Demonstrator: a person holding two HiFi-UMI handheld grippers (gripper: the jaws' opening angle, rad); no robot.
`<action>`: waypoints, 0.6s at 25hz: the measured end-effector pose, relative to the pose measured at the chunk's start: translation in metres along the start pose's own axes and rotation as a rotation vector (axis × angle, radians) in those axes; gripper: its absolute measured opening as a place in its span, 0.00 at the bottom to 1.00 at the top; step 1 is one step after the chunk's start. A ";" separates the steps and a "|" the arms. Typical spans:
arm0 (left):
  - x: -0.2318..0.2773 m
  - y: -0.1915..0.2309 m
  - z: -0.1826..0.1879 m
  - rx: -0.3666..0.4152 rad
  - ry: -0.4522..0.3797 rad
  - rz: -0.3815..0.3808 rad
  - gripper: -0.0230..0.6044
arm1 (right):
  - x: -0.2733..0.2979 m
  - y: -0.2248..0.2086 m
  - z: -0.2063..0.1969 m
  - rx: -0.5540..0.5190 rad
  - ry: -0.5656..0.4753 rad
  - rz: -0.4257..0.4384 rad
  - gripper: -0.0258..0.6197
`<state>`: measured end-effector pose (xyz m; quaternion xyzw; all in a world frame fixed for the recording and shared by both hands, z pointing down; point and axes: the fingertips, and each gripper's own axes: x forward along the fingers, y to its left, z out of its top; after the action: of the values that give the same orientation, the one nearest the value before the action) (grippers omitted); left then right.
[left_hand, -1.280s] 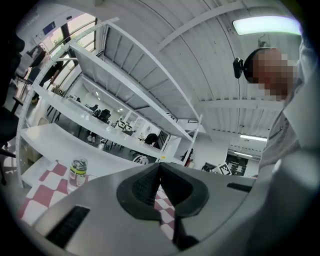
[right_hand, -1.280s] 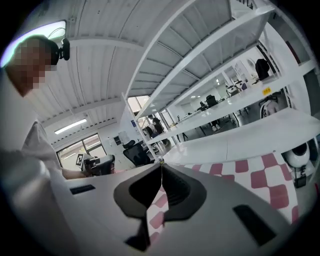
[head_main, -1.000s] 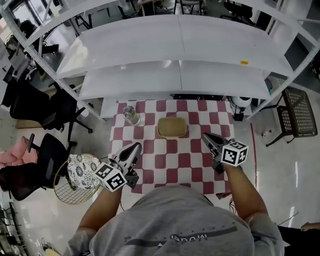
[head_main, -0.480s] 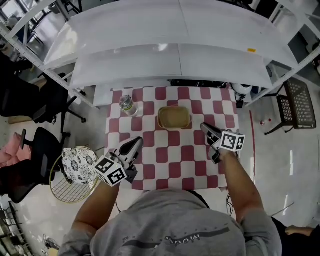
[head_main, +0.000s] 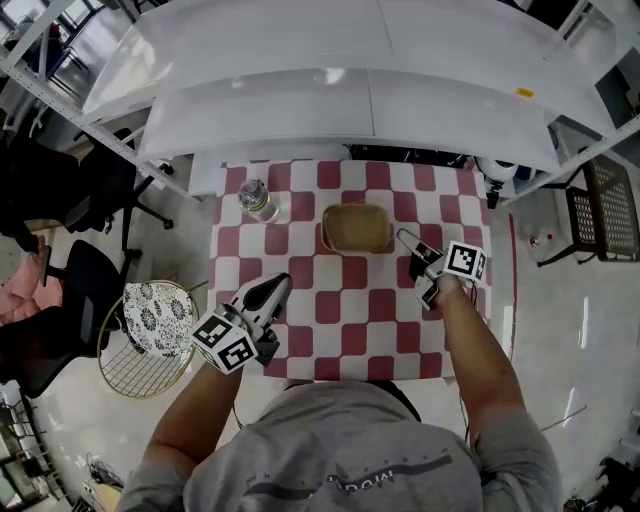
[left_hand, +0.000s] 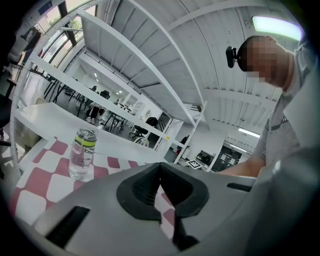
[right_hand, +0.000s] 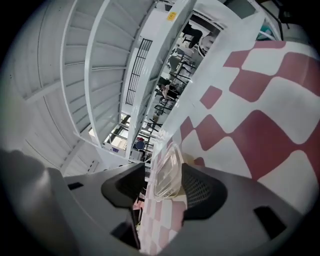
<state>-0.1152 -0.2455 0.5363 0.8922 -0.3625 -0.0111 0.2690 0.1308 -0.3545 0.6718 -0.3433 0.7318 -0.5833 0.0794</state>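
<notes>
Wire basket (head_main: 118, 362): round, thin metal wire, on the floor left of the table; a black-and-white patterned cloth (head_main: 148, 318) lies in it.
Bottle (head_main: 258, 200): clear ribbed plastic with a yellow-green band, upright on the table's far left; it holds clear liquid.
Left gripper (head_main: 277, 284): its 2 grey jaws are pressed together at the tips with nothing between them, low over the table's near left, well apart from the bottle.
Tablecloth (head_main: 330, 320): flat red and white checks; the near edge is hidden behind the person's shoulders.
Tub (head_main: 356, 228): rounded rectangle, thin see-through plastic, tan from above, on the far middle squares; I cannot tell what is inside.
Right gripper (head_main: 408, 250): jaws parted, ribbed black pads either side of the tub's right rim; I cannot tell whether they touch it.
Shelves (head_main: 350, 110): smooth white boards behind the table, cut off at the top.
</notes>
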 end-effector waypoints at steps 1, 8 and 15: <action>-0.001 0.002 -0.001 -0.006 0.001 0.001 0.06 | 0.005 -0.002 -0.001 0.008 0.001 -0.003 0.38; 0.002 0.008 -0.010 -0.017 0.006 -0.006 0.06 | 0.019 -0.018 -0.003 0.057 0.004 -0.024 0.39; 0.003 0.009 -0.014 -0.020 0.008 -0.014 0.06 | 0.027 -0.027 -0.007 0.103 0.005 -0.024 0.39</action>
<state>-0.1157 -0.2461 0.5530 0.8920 -0.3549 -0.0131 0.2795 0.1182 -0.3672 0.7064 -0.3459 0.6969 -0.6221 0.0880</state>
